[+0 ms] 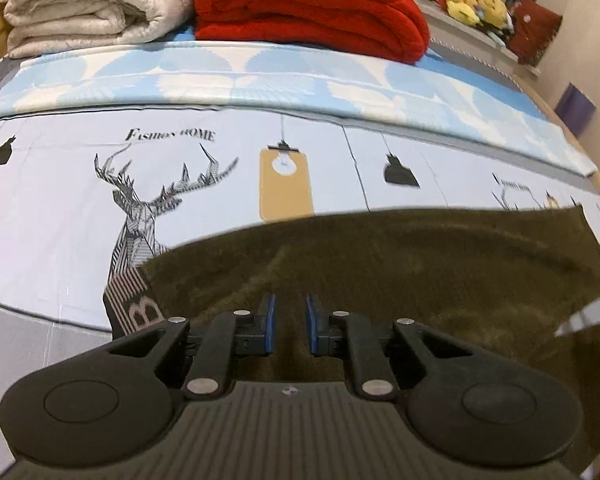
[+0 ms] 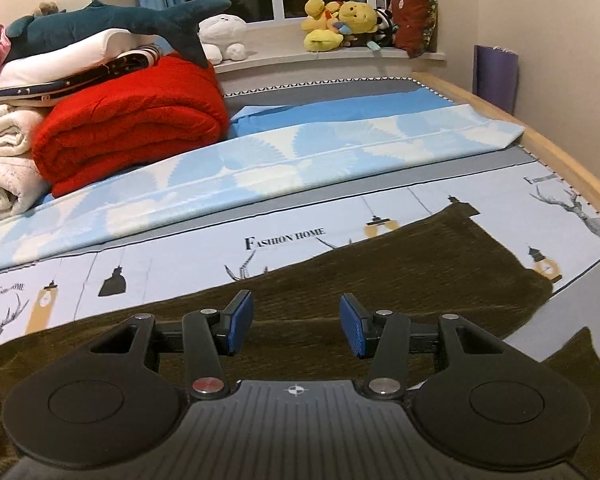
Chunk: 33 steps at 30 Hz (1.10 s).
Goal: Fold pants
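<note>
Dark olive fleece pants (image 1: 400, 264) lie flat on the printed bed sheet; they also show in the right wrist view (image 2: 400, 272), stretching to the right with a second leg end at the lower right. My left gripper (image 1: 291, 320) hovers over the pants with a narrow gap between its blue pads, holding nothing. My right gripper (image 2: 297, 328) is open wide above the pants and empty.
A folded red blanket (image 1: 312, 4) and a folded white blanket (image 1: 88, 4) lie at the far side of the bed. A light blue patterned cover (image 2: 260, 176) lies across the middle. Plush toys (image 2: 340, 24) sit on the windowsill. The wooden bed edge (image 2: 572, 172) runs on the right.
</note>
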Tool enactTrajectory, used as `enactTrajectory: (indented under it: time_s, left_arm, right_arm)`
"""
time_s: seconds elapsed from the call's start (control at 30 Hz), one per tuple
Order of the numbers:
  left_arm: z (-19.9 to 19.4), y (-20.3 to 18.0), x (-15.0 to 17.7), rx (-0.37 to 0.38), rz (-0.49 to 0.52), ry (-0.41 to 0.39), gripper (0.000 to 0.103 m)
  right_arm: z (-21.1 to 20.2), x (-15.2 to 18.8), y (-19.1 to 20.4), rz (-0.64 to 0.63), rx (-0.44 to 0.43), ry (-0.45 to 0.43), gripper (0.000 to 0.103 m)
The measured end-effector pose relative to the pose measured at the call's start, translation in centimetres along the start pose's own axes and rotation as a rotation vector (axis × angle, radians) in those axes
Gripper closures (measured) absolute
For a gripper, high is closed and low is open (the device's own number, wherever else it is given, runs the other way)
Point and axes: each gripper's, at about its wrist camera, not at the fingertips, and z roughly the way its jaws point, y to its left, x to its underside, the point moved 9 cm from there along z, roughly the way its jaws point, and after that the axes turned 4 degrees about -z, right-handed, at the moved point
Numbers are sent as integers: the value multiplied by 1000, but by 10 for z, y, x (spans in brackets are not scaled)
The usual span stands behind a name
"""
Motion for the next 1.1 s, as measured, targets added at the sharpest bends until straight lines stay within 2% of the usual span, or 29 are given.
enactTrajectory:
  time_s: [0.1, 0.17, 0.23, 0.37, 0.43, 0.53, 0.6, 0.73, 0.77, 0.8, 0.83, 0.97, 1.1]
  left_arm:
    - [10, 18, -15, -10, -52, -26, 86]
    - [21, 32, -23, -39, -85, -39, 81]
    - [31, 43, -28, -76, -95, -57, 61]
    - [52, 49, -35, -73, -69, -61, 44]
    - [63, 46, -40, -68, -41, -60, 27]
    - [83, 45, -38, -95, 9, -31, 26]
    - [95, 45, -35, -97, 37, -12, 29]
    - [106, 44, -28, -99, 88, 36, 54]
    - [104, 42, -28, -90, 94, 38, 63]
    - [101, 40, -28, -82, 98, 44, 83]
    - [97, 37, -29, -78, 105, 46, 94]
    - [67, 21, -29, -98, 153, 11, 99]
    - [18, -3, -21, -100, 186, -54, 99]
  right_arm:
    - [6, 0, 2, 29, 10, 14, 53]
    - [9, 1, 1, 49, 12, 28, 53]
    - [12, 1, 1, 68, 7, 43, 53]
    - [14, 2, 0, 58, 15, 46, 53]
    - [16, 3, -2, 41, 25, 49, 53]
    - [20, 2, -8, 22, 34, 53, 53]
    - [23, 2, -15, 6, 42, 56, 53]
    - [27, 5, -36, 7, 68, 70, 53]
    - [28, 6, -41, 10, 73, 77, 53]
    - [29, 7, -45, 11, 77, 81, 53]
    - [29, 8, -48, 10, 80, 84, 53]
    - [25, 10, -66, 34, 100, 88, 53]
    - [19, 20, -85, 93, 112, 110, 53]
